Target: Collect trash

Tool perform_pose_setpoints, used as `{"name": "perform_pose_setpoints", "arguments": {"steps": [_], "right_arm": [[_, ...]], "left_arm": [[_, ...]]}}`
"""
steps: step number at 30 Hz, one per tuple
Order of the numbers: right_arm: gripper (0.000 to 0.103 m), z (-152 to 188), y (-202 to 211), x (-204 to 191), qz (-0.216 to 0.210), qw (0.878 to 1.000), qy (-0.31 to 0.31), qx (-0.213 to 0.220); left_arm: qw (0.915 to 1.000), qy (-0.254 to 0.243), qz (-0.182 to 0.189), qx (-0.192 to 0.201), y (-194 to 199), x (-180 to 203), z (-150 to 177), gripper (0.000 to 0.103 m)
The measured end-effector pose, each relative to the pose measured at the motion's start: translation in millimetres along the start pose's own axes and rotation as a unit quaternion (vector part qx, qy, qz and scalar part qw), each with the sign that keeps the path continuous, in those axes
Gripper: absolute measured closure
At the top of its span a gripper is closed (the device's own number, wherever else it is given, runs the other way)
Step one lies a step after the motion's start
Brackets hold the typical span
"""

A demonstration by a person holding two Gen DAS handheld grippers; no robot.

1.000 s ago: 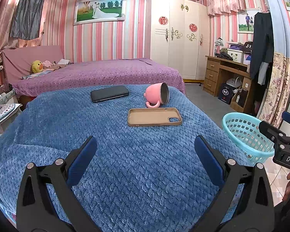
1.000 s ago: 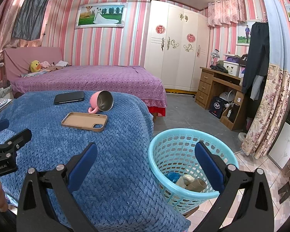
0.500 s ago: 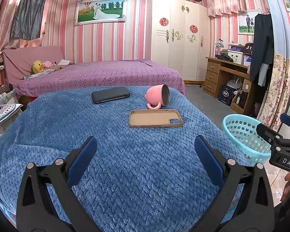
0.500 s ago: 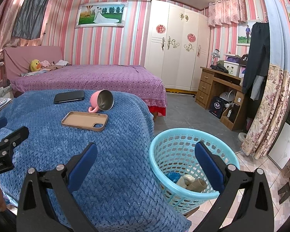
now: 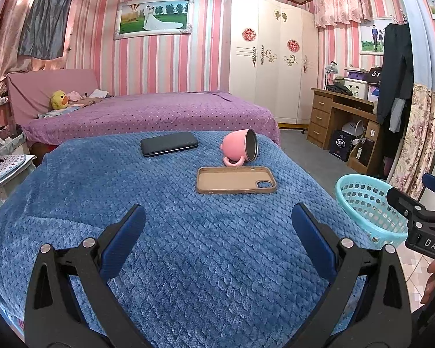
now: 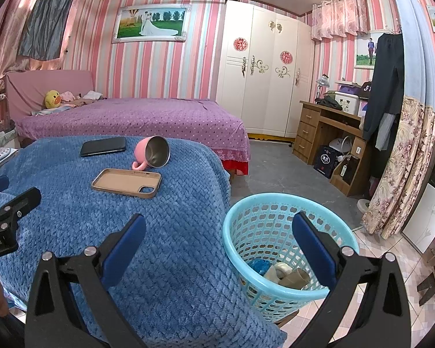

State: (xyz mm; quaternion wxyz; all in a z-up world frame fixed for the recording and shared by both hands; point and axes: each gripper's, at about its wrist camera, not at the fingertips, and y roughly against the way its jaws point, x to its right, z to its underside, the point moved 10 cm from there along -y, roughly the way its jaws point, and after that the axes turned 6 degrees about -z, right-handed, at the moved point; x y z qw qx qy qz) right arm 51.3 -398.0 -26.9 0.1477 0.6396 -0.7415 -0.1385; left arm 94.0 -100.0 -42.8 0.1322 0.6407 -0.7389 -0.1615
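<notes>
A light blue plastic basket (image 6: 264, 226) (image 5: 362, 200) stands on the floor at the right edge of the blue blanket (image 5: 165, 208) (image 6: 171, 203). Inside it lie a blue crumpled piece (image 6: 258, 264) and tape rolls with a cardboard tube (image 6: 287, 275). My right gripper (image 6: 217, 240) hangs open and empty above the basket's near left rim. My left gripper (image 5: 217, 232) is open and empty over the bare blanket. On the blanket lie a tan phone case (image 5: 236, 179) (image 6: 127, 182), a tipped pink mug (image 5: 242, 148) (image 6: 153, 152) and a black phone (image 5: 168, 143) (image 6: 103, 146).
A purple bed (image 5: 148, 113) stands behind the blanket. A white wardrobe (image 6: 261, 75) and a wooden desk (image 6: 327, 133) line the far right, with bags and boxes under it. Flowered curtains (image 6: 397, 168) hang at right. Grey floor (image 6: 275, 168) lies beyond the basket.
Both grippers have drifted slightly back and stayed open and empty. The objects on the blanket and the basket have not moved.
</notes>
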Motion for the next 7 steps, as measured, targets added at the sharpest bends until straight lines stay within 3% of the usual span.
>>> {"name": "perform_pose_setpoints", "arguments": {"steps": [7], "right_arm": [[0.005, 2.6, -2.5, -1.6, 0.001, 1.0, 0.0, -0.002]], "left_arm": [[1.0, 0.006, 0.002, -0.007, -1.7, -1.6, 1.0, 0.005]]}}
